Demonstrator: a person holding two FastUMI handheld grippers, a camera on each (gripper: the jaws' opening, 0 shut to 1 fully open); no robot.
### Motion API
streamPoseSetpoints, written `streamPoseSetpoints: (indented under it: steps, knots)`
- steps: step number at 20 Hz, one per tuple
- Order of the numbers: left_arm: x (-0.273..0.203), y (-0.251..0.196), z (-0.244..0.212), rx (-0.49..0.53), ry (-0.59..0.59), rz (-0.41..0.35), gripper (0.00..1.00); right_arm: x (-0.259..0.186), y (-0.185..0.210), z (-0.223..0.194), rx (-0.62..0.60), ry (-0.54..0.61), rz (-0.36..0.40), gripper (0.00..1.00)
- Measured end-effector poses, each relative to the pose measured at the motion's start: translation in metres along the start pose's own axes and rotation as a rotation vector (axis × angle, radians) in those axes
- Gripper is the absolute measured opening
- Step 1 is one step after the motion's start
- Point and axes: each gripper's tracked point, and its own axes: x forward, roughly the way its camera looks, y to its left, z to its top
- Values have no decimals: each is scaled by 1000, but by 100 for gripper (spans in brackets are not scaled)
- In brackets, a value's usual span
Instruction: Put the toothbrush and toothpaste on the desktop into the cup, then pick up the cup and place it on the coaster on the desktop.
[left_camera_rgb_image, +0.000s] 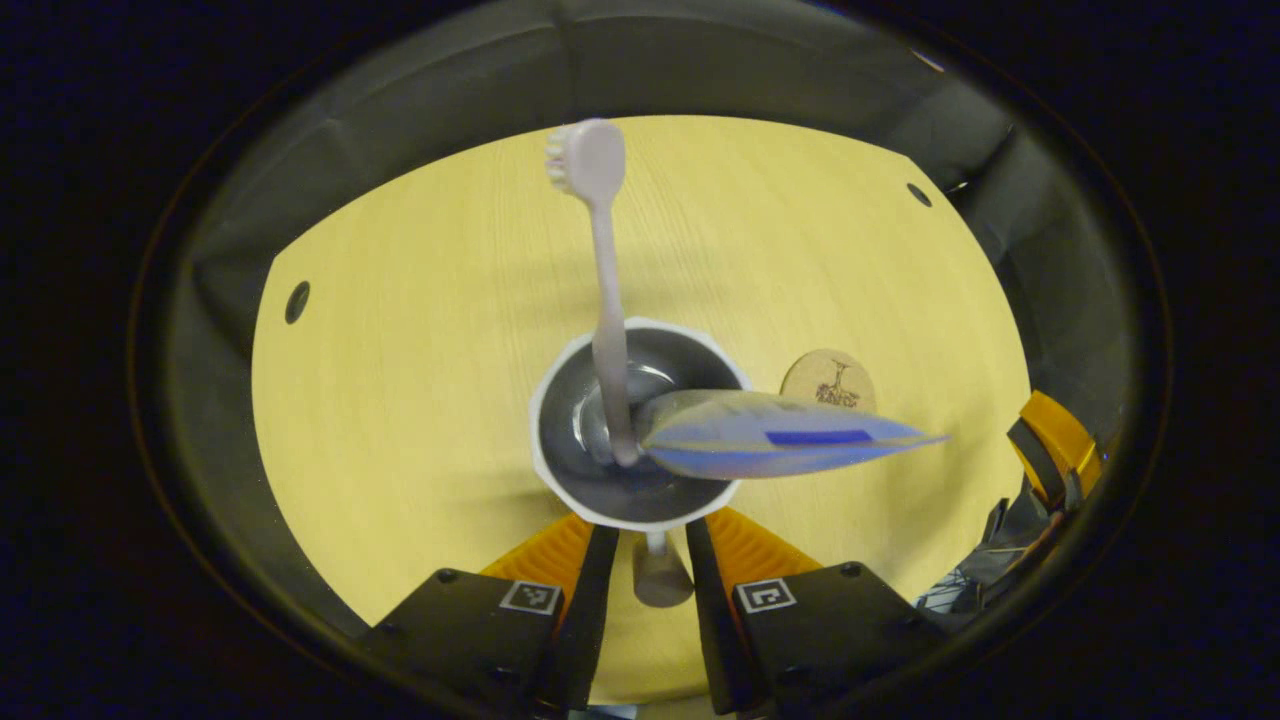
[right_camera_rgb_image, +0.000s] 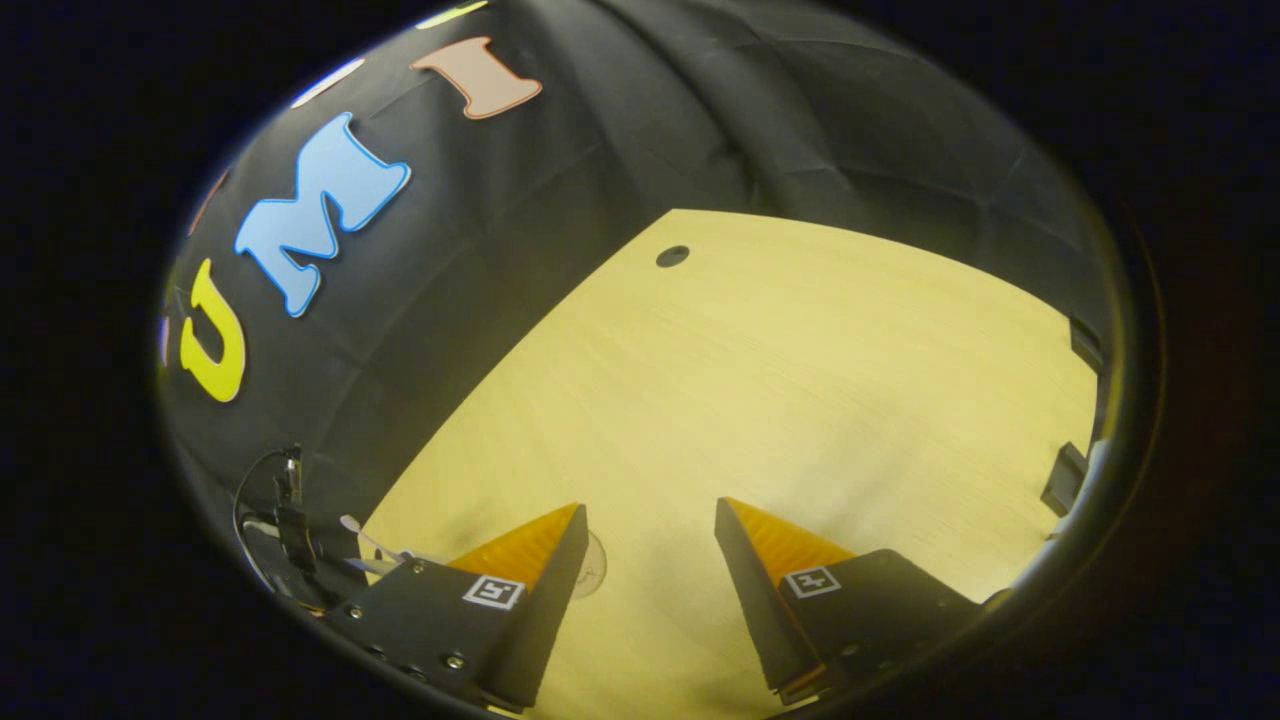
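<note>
A cup (left_camera_rgb_image: 640, 425) is set on the table (left_camera_rgb_image: 420, 330), with a toothbrush (left_camera_rgb_image: 600, 260) and a toothpaste tube (left_camera_rgb_image: 780, 435) held inside it. A coaster (left_camera_rgb_image: 828, 380) is placed just right of the cup.
</note>
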Motion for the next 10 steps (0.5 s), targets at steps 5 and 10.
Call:
streamPoseSetpoints:
  steps: [5, 10]
  knots:
    - [16, 1, -5, -65, 15, 4, 45, 0, -5, -3, -2, 18, -5, 79]
    - [14, -2, -6, -60, 2, 23, 35, -1, -12, -3, 9, 32, -10, 79]
